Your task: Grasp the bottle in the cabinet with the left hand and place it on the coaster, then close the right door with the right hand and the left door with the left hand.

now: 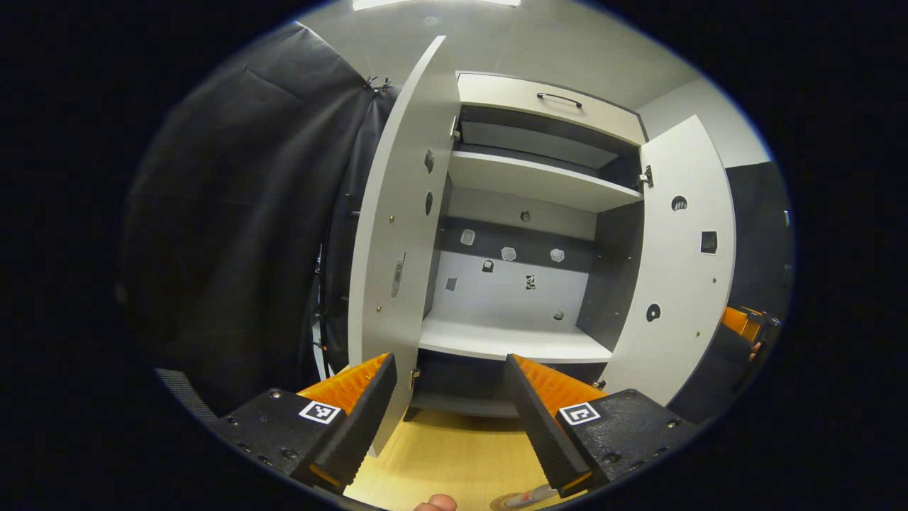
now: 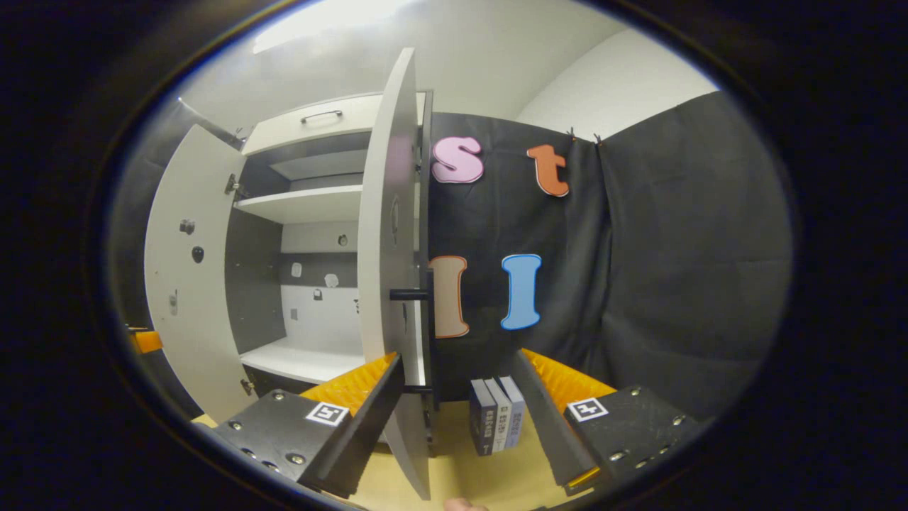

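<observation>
The white cabinet (image 1: pixel 525 341) stands with both doors swung out and its shelves bare. My left gripper (image 1: pixel 448 369) is open and faces the lower shelf, holding nothing. At the very bottom edge a round brownish coaster (image 1: pixel 502 503) peeks in with part of the bottle (image 1: pixel 537 494) on it. The left door (image 1: pixel 397 234) is beside my left finger; the right door (image 1: pixel 681 262) stands at the right. My right gripper (image 2: pixel 460 362) is open, with the right door (image 2: pixel 394 234) edge-on between its fingers, close to the left one. That door's black handle (image 2: pixel 409 294) juts out above them.
Three books (image 2: pixel 496 422) stand on the wooden tabletop (image 2: pixel 461 468) right of the door. A fingertip (image 1: pixel 436 503) shows at the bottom edge. The other gripper's orange body (image 1: pixel 741 323) sits behind the right door. A drawer with a black handle (image 1: pixel 559 98) tops the cabinet.
</observation>
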Motion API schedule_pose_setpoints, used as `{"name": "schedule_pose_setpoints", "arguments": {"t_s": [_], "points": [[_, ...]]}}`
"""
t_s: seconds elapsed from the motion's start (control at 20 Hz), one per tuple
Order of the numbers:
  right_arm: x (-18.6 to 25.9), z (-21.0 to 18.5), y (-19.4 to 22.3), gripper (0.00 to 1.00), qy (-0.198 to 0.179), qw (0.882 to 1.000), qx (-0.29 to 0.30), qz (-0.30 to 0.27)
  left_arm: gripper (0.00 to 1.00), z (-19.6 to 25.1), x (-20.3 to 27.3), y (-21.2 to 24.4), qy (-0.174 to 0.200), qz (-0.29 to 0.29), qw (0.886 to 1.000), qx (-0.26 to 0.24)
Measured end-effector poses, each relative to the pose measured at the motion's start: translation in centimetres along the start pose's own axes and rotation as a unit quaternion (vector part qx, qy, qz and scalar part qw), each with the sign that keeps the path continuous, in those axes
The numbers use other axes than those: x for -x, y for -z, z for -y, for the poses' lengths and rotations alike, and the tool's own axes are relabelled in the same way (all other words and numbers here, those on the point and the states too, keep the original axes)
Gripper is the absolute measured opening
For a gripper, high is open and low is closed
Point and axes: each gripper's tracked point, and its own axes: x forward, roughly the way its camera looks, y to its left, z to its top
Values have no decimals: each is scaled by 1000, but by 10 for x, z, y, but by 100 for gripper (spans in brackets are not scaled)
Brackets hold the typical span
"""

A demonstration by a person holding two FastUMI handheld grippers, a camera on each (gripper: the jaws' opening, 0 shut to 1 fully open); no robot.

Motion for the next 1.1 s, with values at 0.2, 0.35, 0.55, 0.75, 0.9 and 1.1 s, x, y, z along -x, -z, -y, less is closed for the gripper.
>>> {"name": "schedule_pose_setpoints", "arguments": {"t_s": [0.2,0.35,0.55,0.75,0.9,1.1], "points": [[0,-12,2,93,-8,1000,-11,-5,96,-3,-5,-2,1,4,1000,-1],[0,-34,3,96,-32,999,-9,-7,96,1,-11,-2,7,6,1000,3],[-3,-64,4,93,-64,998,-4,-5,96,-1,-11,-4,6,10,1000,-6],[-9,-85,7,96,-84,996,-15,-9,96,-18,-9,-5,-11,12,1000,-13],[-12,-98,7,93,-97,995,-17,-11,96,-33,-5,-8,-27,15,999,-8],[-20,-123,10,93,-108,994,-8,-13,96,-57,0,-8,-50,16,999,-7]]}}
